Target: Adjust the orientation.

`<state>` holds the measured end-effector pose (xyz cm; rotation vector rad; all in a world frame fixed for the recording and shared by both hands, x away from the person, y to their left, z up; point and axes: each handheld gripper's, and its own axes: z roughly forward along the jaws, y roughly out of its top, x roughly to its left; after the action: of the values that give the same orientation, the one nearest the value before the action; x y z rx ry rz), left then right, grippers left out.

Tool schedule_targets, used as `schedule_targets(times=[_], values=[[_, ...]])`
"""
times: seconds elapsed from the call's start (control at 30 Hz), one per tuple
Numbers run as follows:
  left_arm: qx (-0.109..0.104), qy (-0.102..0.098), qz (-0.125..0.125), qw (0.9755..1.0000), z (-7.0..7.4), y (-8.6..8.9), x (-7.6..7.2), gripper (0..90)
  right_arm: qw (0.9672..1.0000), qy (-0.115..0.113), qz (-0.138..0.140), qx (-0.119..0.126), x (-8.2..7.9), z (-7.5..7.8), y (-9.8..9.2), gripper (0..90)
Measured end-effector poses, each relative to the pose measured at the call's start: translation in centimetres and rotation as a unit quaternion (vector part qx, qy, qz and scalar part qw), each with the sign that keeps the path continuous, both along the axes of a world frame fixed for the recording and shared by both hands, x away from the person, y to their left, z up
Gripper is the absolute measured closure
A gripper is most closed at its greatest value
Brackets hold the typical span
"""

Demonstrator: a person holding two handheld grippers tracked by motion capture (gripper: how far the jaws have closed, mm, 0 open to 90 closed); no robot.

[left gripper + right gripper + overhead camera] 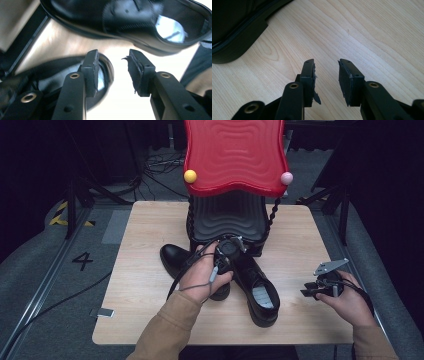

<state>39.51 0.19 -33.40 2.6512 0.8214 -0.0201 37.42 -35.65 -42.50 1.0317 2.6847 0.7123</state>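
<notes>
I see a light wooden table (150,245) from the high view, with a two-tier shoe rack at its far edge: a red wavy top shelf (234,155) and a black wavy lower shelf (227,220) under it, joined by twisted black posts with a yellow ball (190,176) and a pink ball (286,178) at the front corners. In front of the rack sit two black leather shoes. The right shoe (257,287) lies with its opening facing up, its pale insole showing, toe toward the rack; the left shoe (175,257) lies just beside it, largely covered by my left hand (202,277). My left gripper (112,67) hovers right over the pair — its jaws stand apart with nothing between them, one pad just above the rim of the near shoe and the other over bare tabletop. That view is blurred, so I cannot tell whether a pad touches the leather. My right gripper (325,75) sits well off to the right of the shoes, low over the wood — its jaws are parted by a moderate gap and empty, with a shoe's black heel and sole edge (239,42) at the upper left of its view. My right hand (347,302) holds it near the table's right edge.
</notes>
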Motion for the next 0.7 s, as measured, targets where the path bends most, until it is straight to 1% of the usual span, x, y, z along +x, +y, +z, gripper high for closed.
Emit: schedule_targets(times=[0.07, 0.1, 0.13, 0.17, 0.2, 0.3, 0.33, 0.37, 0.4, 0.43, 0.47, 0.53, 0.57, 0.6, 0.63, 0.7], values=[[0.009, 0.010, -0.004, 0.9999, -0.1, 0.4, -0.6, 57.9, 1.0000, 0.001, 0.001, 0.000, 0.0, -0.1, 0.1, 66.0], [0.012, 0.015, -0.002, 0.9998, -0.2, 0.7, -0.9, 56.8, 1.0000, 0.002, 0.003, 0.000, 0.0, -0.1, 0.1, 65.7], [0.017, 0.015, 0.001, 0.9997, -0.3, 0.9, -1.0, 56.0, 1.0000, 0.002, 0.002, -0.001, 0.1, -0.2, 0.2, 65.4], [0.025, 0.010, 0.010, 0.9996, -0.5, 1.0, -1.1, 55.1, 1.0000, 0.001, 0.005, -0.001, 0.1, -0.2, 0.3, 65.2], [0.030, 0.007, 0.017, 0.9994, -0.7, 1.1, -1.0, 53.6, 1.0000, 0.004, 0.005, -0.001, 0.1, -0.3, 0.3, 65.0], [0.038, 0.016, 0.031, 0.9987, -1.6, 1.0, -0.3, 52.8, 1.0000, 0.006, 0.006, -0.005, 0.2, -0.5, 0.6, 64.1], [0.046, 0.019, 0.034, 0.9982, -1.9, 0.8, -0.1, 52.7, 0.9999, 0.007, 0.007, -0.005, 0.2, -0.6, 0.7, 63.6], [0.052, 0.021, 0.034, 0.9979, -2.2, 0.6, 0.1, 52.7, 0.9999, 0.007, 0.010, -0.005, 0.2, -0.6, 0.8, 63.0], [0.053, 0.026, 0.028, 0.9978, -2.8, 0.3, 0.4, 52.9, 0.9999, 0.008, 0.013, -0.005, 0.2, -0.6, 0.8, 62.6], [0.053, 0.026, 0.028, 0.9978, -2.8, 0.3, 0.4, 55.1, 0.9999, 0.008, 0.013, -0.005, 0.2, -0.6, 0.8, 62.6], [0.054, 0.038, 0.018, 0.9976, -3.2, 0.0, 0.7, 55.1, 0.9999, 0.008, 0.015, -0.004, 0.3, -0.7, 0.9, 61.9], [0.052, 0.056, 0.008, 0.9970, -4.1, -0.4, 1.1, 61.3, 0.9998, 0.008, 0.016, -0.005, 0.3, -0.9, 0.9, 61.0], [0.052, 0.063, 0.003, 0.9966, -4.4, -0.5, 1.2, 66.4, 0.9998, 0.010, 0.015, -0.006, 0.3, -0.9, 0.9, 60.9], [0.050, 0.066, -0.001, 0.9966, -4.8, -0.6, 1.4, 73.3, 0.9998, 0.011, 0.016, -0.006, 0.3, -1.0, 0.8, 60.8], [0.047, 0.067, -0.001, 0.9967, -4.8, -0.5, 1.4, 75.8, 0.9998, 0.010, 0.015, -0.007, 0.3, -1.0, 0.8, 60.6], [0.045, 0.067, -0.003, 0.9967, -4.7, -0.3, 1.3, 77.0, 0.9998, 0.009, 0.016, -0.006, 0.3, -1.0, 0.7, 60.4]])
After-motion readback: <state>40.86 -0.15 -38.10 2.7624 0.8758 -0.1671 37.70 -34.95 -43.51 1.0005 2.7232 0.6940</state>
